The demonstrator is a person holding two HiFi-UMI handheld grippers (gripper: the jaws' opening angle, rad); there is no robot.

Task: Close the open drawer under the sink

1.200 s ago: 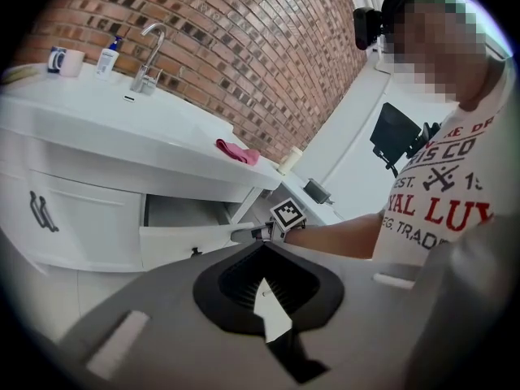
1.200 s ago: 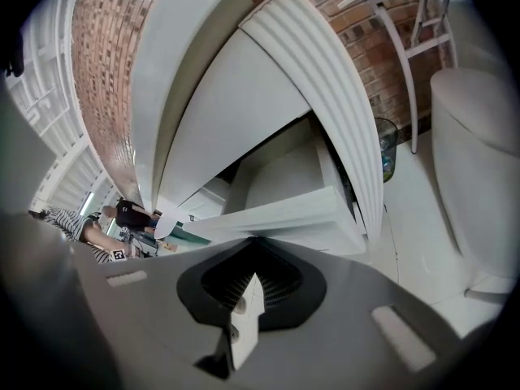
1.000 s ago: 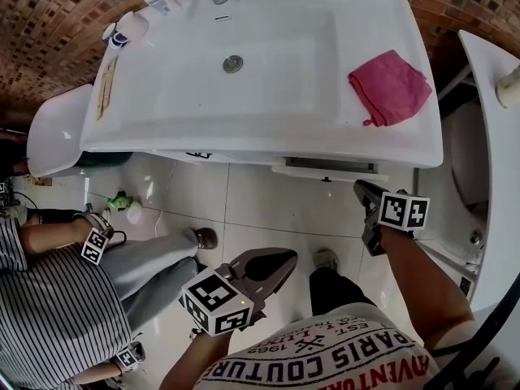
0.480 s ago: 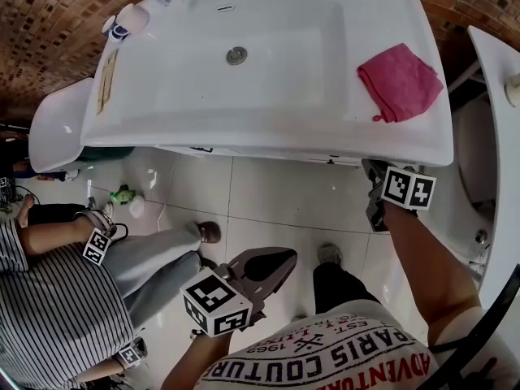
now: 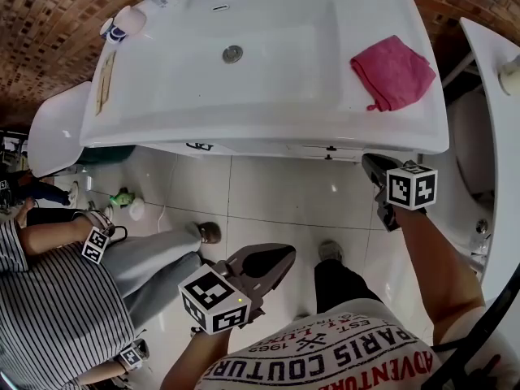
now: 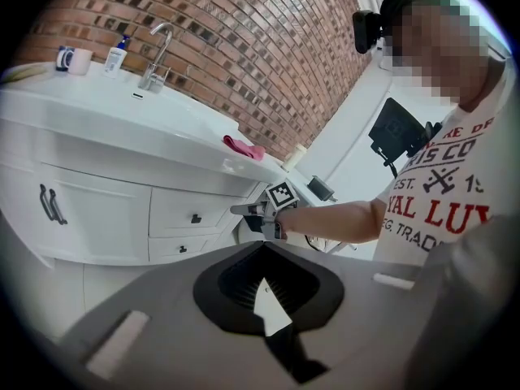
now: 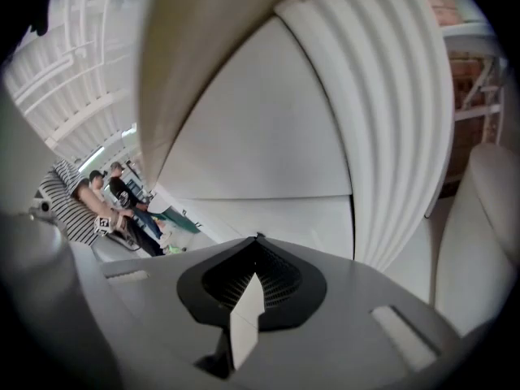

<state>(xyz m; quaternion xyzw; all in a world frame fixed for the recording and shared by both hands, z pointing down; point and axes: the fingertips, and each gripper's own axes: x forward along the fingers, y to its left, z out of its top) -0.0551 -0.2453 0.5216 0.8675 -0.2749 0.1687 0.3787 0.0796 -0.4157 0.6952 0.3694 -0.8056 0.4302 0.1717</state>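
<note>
The sink (image 5: 244, 132) stands ahead of both grippers. Its drawer (image 6: 183, 210) sits flush, apparently closed, just ahead of our right gripper (image 5: 372, 169), whose jaws are together to form a blunt pushing tip. Our left gripper (image 5: 275, 262), jaws likewise together, hangs idle well back.

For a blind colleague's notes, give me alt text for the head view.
Looking down, the right gripper, jaws together, hovers in front of the closed drawer under a white sink. The left gripper hangs lower, also shut and empty. A pink cloth lies on the sink.
</note>
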